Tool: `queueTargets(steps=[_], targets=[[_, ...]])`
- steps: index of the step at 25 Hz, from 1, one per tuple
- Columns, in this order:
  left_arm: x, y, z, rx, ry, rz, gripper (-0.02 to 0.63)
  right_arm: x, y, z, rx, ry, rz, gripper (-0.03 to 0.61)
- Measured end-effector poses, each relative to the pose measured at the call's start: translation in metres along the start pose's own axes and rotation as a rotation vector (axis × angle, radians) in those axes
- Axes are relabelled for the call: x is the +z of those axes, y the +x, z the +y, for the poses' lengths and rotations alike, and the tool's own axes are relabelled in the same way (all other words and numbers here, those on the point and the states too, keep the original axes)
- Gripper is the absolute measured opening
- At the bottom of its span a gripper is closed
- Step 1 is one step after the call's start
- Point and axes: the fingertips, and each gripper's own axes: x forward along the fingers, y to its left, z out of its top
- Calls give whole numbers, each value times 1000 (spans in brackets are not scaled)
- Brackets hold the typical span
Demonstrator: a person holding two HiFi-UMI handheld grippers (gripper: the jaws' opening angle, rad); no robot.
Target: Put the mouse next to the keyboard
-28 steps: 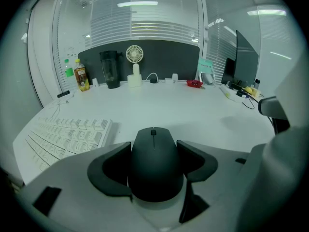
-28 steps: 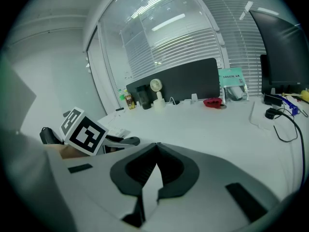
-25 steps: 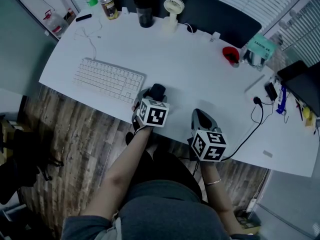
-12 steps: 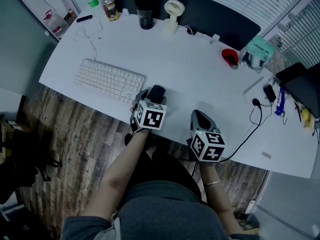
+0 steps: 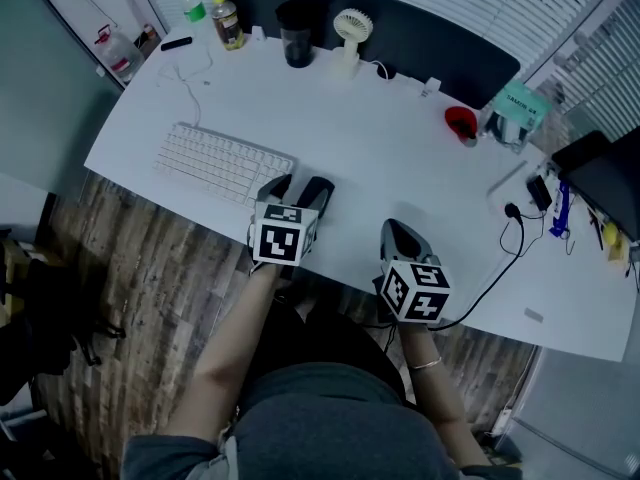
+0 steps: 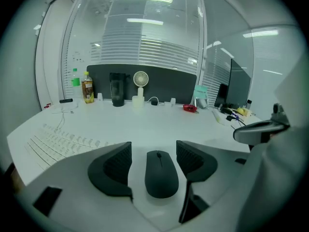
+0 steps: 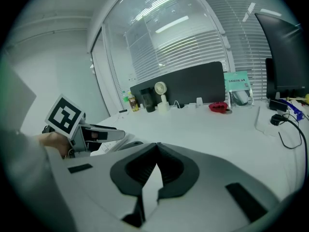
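Mouse (image 6: 161, 174) is seen lying on the white desk (image 5: 380, 128), just beside the right end of the keyboard (image 5: 222, 162). It is flanked by the spread jaws of the left gripper (image 6: 153, 149), a gap being visible on each side, so nothing is clasped. The right gripper (image 7: 155, 161) is held closed and empty near the desk's front edge, apart from the mouse.

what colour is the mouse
The mouse is plain black, best seen in the left gripper view.
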Motion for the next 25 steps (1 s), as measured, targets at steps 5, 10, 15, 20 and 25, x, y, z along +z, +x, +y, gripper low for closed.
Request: queueTargets(steps=[5, 10, 15, 20, 25], targets=[[16, -18, 10, -6, -12, -67, 248, 11, 0, 5, 9, -14, -26, 5], [25, -30, 16, -10, -13, -103, 201, 19, -2, 7, 15, -21, -43, 4], [25, -38, 23, -4, -8, -115, 138, 23, -4, 8, 20, -32, -60, 3], [24, -46, 25, -1, -18, -134, 90, 26, -4, 8, 24, -42, -67, 3], [22, -57, 33, 24, -35, -153, 50, 29, -5, 13, 47, -56, -81, 3]])
